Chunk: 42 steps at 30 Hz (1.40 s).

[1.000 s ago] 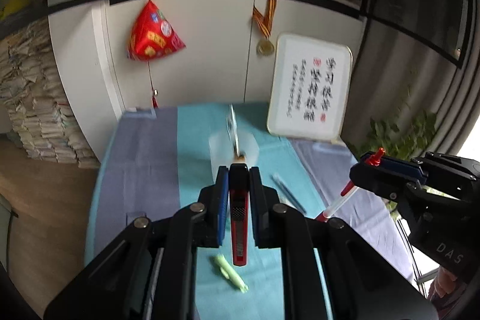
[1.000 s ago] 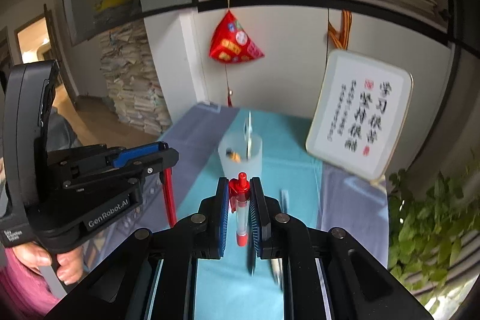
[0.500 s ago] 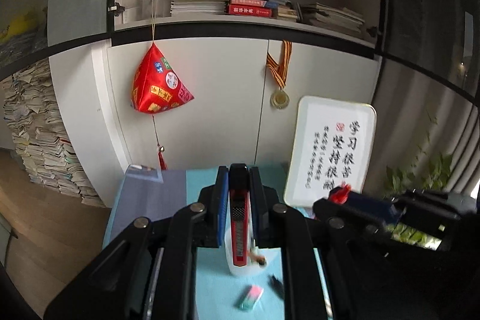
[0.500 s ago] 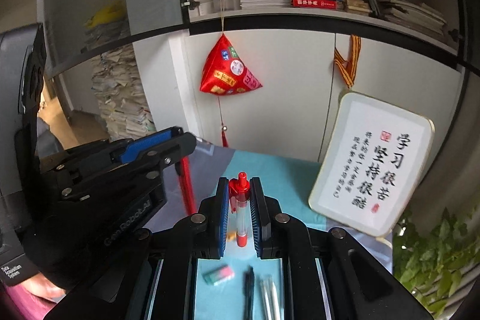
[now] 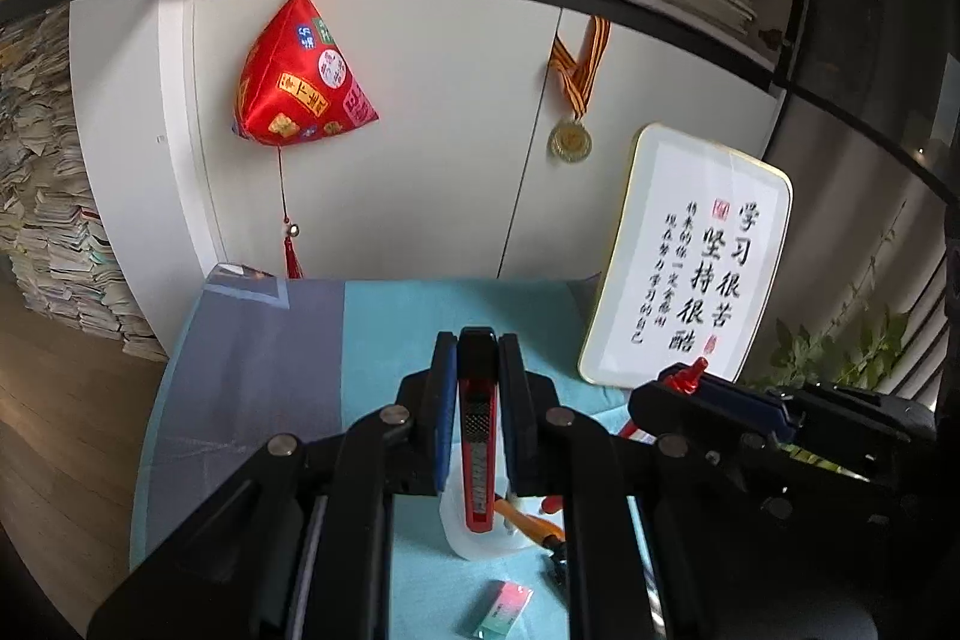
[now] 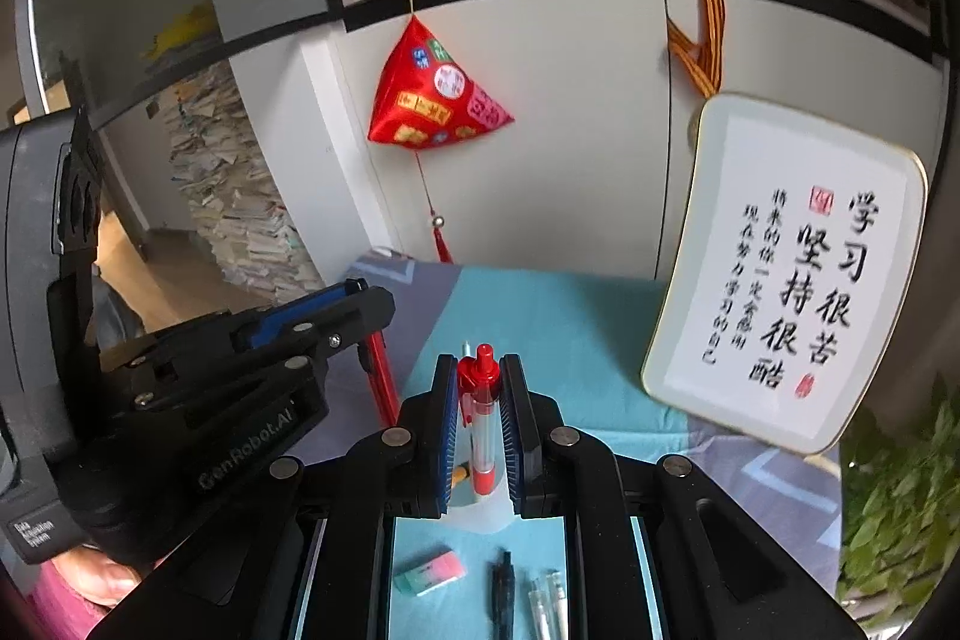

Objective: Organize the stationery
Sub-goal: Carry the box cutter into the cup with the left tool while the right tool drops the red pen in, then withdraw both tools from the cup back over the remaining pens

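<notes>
My left gripper [image 5: 477, 346] is shut on a red utility knife [image 5: 478, 436], held upright above a translucent white cup [image 5: 480, 538] that holds an orange pen [image 5: 528, 520]. My right gripper [image 6: 478, 370] is shut on a clear pen with a red cap [image 6: 482, 418], also upright over the cup [image 6: 486, 514]. The right gripper shows in the left wrist view [image 5: 714, 400]; the left gripper shows in the right wrist view [image 6: 336, 316]. A pink and green eraser [image 6: 429, 572], a black pen [image 6: 501, 592] and clear pens [image 6: 547, 604] lie on the teal cloth.
A framed calligraphy board [image 5: 690, 262] leans at the back right of the table. A red pouch [image 5: 300, 82] and a medal [image 5: 570, 139] hang on the white cabinet behind. A green plant [image 6: 894, 508] is at the right. The table's left edge [image 5: 174, 370] drops to the floor.
Both grippers have lifted and tilted up, so the cup has dropped low in the views. Both still hold their items, and the grippers have come closer together.
</notes>
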{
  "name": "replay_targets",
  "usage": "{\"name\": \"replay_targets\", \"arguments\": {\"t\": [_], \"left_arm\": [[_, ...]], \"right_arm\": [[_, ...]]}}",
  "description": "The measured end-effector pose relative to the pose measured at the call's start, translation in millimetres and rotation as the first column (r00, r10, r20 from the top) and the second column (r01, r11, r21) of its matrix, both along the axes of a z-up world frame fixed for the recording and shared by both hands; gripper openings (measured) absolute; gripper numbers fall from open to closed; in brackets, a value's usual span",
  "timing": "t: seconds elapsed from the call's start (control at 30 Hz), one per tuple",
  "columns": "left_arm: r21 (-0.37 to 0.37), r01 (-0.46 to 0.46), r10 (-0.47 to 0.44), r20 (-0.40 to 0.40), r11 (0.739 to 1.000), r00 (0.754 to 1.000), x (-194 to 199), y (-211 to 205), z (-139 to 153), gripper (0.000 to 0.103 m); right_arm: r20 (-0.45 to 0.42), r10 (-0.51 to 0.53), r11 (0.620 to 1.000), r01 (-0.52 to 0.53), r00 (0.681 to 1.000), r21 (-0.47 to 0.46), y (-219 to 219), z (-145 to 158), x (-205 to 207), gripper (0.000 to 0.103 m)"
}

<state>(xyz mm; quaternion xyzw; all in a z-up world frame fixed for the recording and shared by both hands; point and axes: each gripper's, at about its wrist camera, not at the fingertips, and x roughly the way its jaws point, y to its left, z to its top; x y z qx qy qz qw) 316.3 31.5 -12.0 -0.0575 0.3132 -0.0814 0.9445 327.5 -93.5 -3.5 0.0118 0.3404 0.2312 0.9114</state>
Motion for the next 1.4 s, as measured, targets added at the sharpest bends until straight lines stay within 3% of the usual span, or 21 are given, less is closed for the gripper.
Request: {"name": "replay_targets", "arguments": {"t": [0.4, 0.73, 0.83, 0.9, 0.93, 1.2, 1.4], "left_arm": [[-0.003, 0.003, -0.003, -0.078, 1.000, 0.997, 3.3, 1.5, -30.2, 0.011], [-0.013, 0.010, -0.011, -0.130, 1.000, 0.991, 4.5, -0.1, -43.8, 0.012], [-0.021, 0.004, -0.007, -0.134, 1.000, 0.991, 3.2, 1.8, -43.8, 0.017], [-0.038, -0.005, -0.001, -0.137, 0.999, 0.991, 0.8, 5.0, -41.4, 0.031], [-0.043, -0.008, 0.003, -0.132, 0.999, 0.991, -1.0, 6.2, -39.6, 0.033], [-0.032, -0.042, 0.039, -0.079, 0.999, 0.996, -36.5, 10.1, -21.9, 0.039], [-0.041, -0.019, 0.015, -0.099, 0.999, 0.995, -72.0, 0.3, -27.1, 0.039]], "right_arm": [[-0.090, -0.007, 1.000, 0.008, 0.996, 0.003, -1.7, -32.3, 6.0, 0.015], [-0.119, 0.000, 1.000, 0.000, 0.993, 0.002, 0.7, -41.9, 6.2, 0.015], [-0.117, 0.005, 1.000, -0.006, 0.993, -0.002, 1.1, -42.2, 3.1, 0.015], [-0.121, 0.009, 1.000, -0.008, 0.993, 0.008, -0.8, -41.3, -0.1, 0.015], [-0.123, 0.012, 1.000, -0.010, 0.992, 0.017, -2.2, -40.2, -1.3, 0.015], [-0.096, 0.007, 1.000, -0.005, 0.995, 0.020, -19.2, -28.0, -31.4, 0.015], [-0.115, 0.023, 0.998, -0.030, 0.993, -0.061, -40.4, -42.9, -68.6, 0.015]]}}
